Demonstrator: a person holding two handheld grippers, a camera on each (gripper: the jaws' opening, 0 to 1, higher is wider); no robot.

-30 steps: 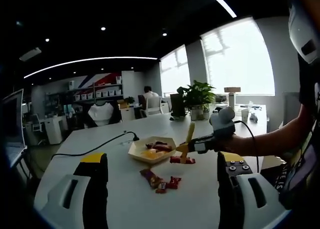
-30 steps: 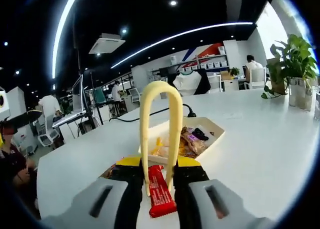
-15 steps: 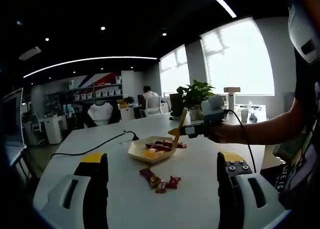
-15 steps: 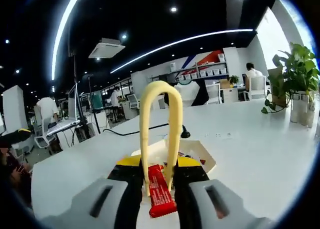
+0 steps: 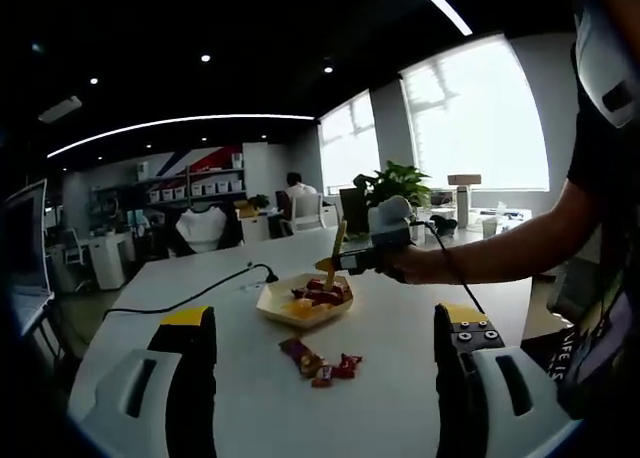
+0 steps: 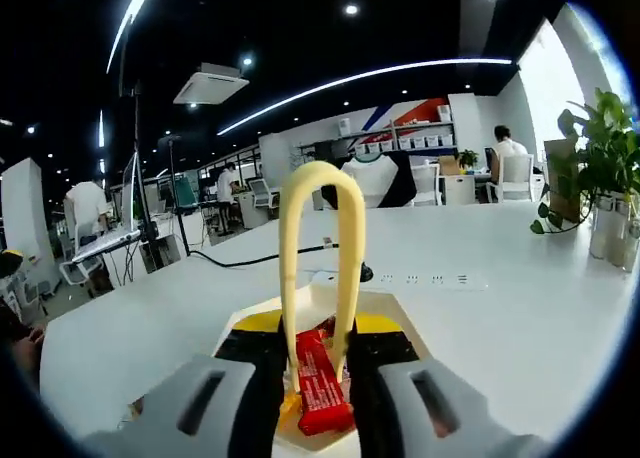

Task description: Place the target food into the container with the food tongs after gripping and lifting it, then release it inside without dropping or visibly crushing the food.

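Right gripper [image 6: 318, 378], clamped on yellow food tongs [image 6: 320, 268] pinching a red snack bar [image 6: 320, 388], now carried from the table to above the tray [image 5: 300, 308]. Release due next. Left gripper [image 5: 325, 378] gaping, idle.
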